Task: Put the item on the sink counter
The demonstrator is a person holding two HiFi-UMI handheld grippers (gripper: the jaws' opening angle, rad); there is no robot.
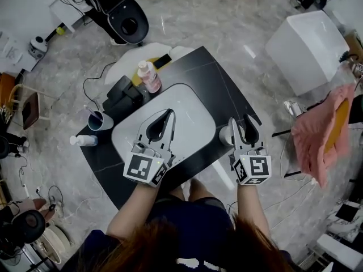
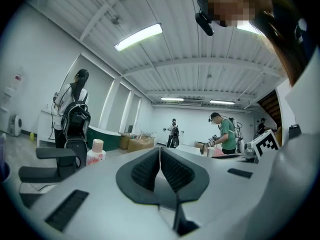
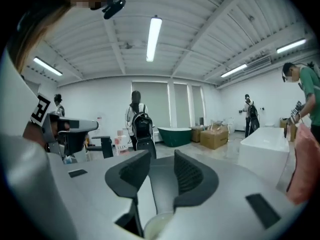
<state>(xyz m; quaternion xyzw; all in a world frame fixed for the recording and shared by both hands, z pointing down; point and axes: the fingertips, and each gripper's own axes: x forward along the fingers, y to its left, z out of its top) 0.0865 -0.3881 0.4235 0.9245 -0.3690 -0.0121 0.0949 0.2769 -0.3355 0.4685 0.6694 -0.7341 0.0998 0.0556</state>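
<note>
Both arms stretched forward. Left gripper point(image 1: 168, 114) over sink point(image 1: 195, 103), jaws pressed together, empty. Right gripper point(image 1: 239, 123) at counter point(image 1: 227, 89) edge, pinching cup point(image 1: 225, 135). Only right gripper view showed cup between pads.

Each gripper has a pale grey moulded shell. On the left gripper point(image 1: 168, 115) and the right gripper point(image 1: 240, 121) we find two black, teardrop-shaped jaws faced with ribbed black pads point(image 2: 146, 171). Black rectangular slots point(image 2: 66, 210) are recessed into the shell on either side of the jaws. At the near end of each unit we note a white cube point(image 1: 144, 169) bearing black square markers. We also see a dark navy short-sleeved top point(image 1: 193, 225) with white print at its near edge, and a black head-mounted camera point(image 2: 204, 22).
</note>
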